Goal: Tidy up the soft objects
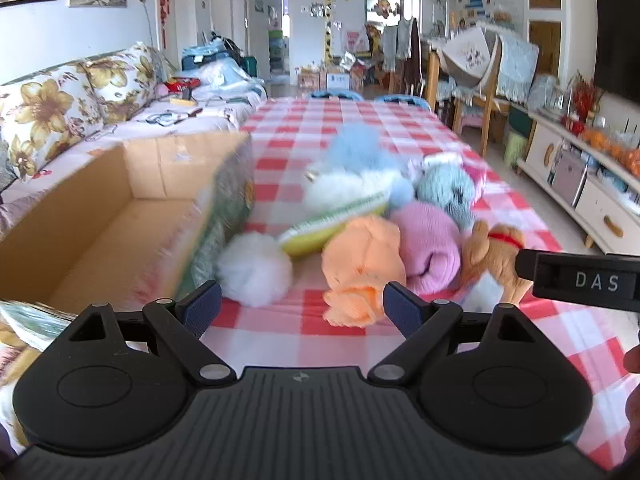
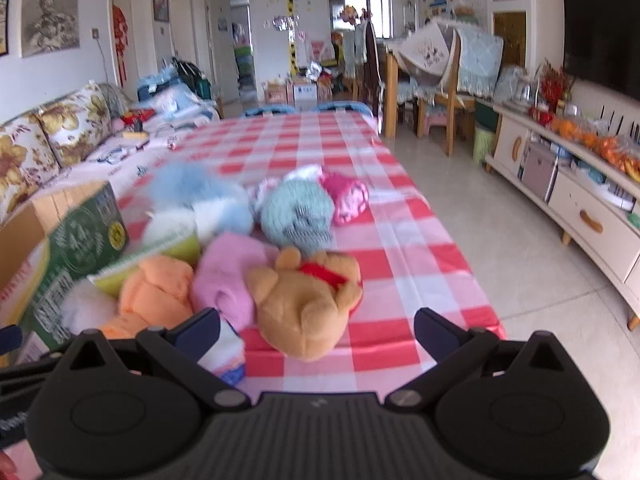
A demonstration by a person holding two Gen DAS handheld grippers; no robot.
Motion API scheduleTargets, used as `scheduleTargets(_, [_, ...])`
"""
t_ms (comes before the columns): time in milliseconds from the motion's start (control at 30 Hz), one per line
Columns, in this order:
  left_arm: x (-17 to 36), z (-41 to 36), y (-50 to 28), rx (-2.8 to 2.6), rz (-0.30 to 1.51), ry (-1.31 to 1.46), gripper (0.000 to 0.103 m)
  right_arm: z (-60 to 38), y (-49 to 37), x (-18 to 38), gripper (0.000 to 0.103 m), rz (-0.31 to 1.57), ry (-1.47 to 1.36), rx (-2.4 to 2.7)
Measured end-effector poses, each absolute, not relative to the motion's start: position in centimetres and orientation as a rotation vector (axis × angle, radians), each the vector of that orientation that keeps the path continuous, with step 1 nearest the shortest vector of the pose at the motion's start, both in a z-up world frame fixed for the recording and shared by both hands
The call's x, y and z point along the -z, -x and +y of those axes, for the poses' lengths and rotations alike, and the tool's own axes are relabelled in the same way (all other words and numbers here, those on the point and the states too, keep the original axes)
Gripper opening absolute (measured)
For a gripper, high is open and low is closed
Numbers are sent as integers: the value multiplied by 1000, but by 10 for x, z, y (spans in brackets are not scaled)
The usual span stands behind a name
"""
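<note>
Both tools are hovering just short of a heap of soft toys on the checked desk (image 2: 420, 240), each with its jaws spread wide and nothing between them. The left tool (image 1: 302, 306) is facing the white pompom (image 1: 254, 268) and the orange plush (image 1: 362, 268), while the right tool (image 2: 316, 330) is lining up on the brown bear (image 2: 308, 300), which is lying nearest to it. The pink roll (image 1: 430, 252), the teal knitted toy (image 2: 296, 210) and the blue fluffy toy (image 1: 356, 148) are resting behind them, touching one another. The cardboard box (image 1: 152, 172) is standing open and looking empty just beside the heap, probably so that each toy is needing only a short carry.
</note>
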State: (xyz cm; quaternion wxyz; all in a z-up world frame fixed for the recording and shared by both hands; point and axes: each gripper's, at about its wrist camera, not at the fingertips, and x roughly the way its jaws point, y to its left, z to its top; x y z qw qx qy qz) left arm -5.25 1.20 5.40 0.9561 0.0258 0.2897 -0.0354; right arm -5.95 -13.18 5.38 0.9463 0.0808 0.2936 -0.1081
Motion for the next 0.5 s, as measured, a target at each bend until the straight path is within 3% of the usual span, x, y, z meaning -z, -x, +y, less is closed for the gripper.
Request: scheduleTargets(500, [-84, 48, 62, -32, 483, -49, 103, -72, 101, -88, 102, 490, -116, 111])
